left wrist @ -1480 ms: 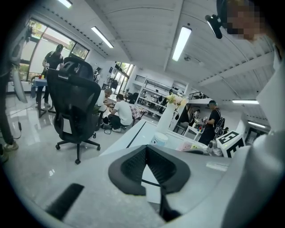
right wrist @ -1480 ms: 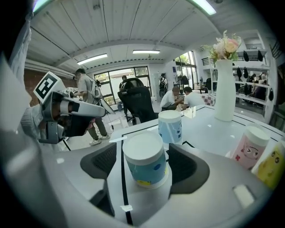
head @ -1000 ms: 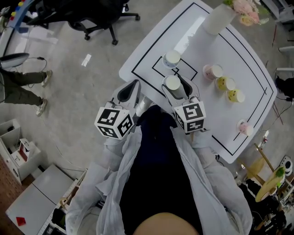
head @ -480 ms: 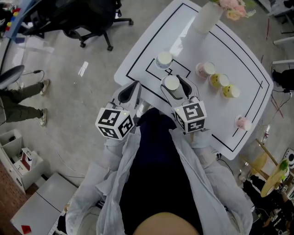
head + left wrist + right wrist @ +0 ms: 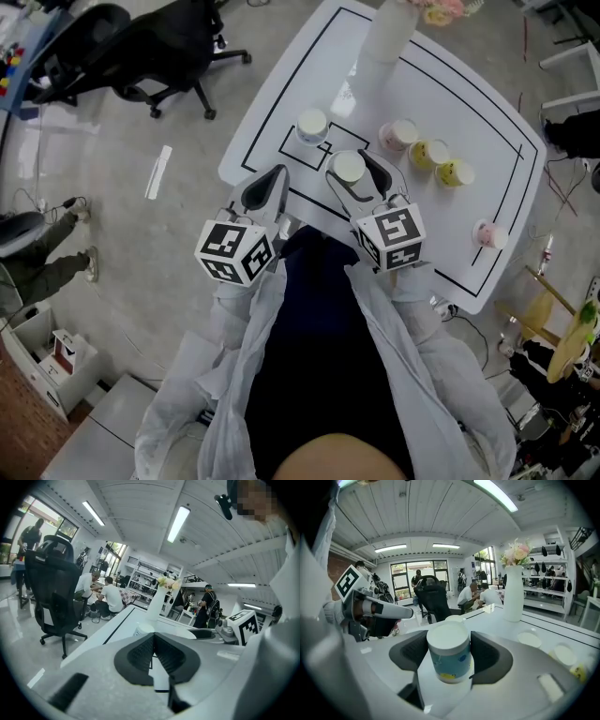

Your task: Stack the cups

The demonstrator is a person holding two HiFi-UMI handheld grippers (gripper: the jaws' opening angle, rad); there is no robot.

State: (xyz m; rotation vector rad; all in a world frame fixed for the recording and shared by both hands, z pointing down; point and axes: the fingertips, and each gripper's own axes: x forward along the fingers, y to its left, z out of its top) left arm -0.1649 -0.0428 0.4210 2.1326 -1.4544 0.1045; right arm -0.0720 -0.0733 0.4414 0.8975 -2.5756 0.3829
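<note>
I stood beside the white surface (image 5: 487,103) and looked from the left side to the right. On the floor at the far left stood a black office chair (image 5: 141,42). The left tool (image 5: 266,184) hung over the near edge of the surface, its two jaws pressed together with nothing between them. A little further in, one blue-patterned cup (image 5: 312,125) stood upright on the black line of the small rectangle drawn on the surface. Just beside it, nearer to the person, the right tool (image 5: 352,169) was clamped on a second blue-patterned cup (image 5: 350,165), one pad on each side, the cup upright. Behind these a tall white vase (image 5: 387,33) with flowers stood at the far edge. To the right a pink cup (image 5: 403,134) and two yellow cups (image 5: 433,152) made a close row, and another pink cup (image 5: 487,234) stood alone, well apart, near the right edge.
</note>
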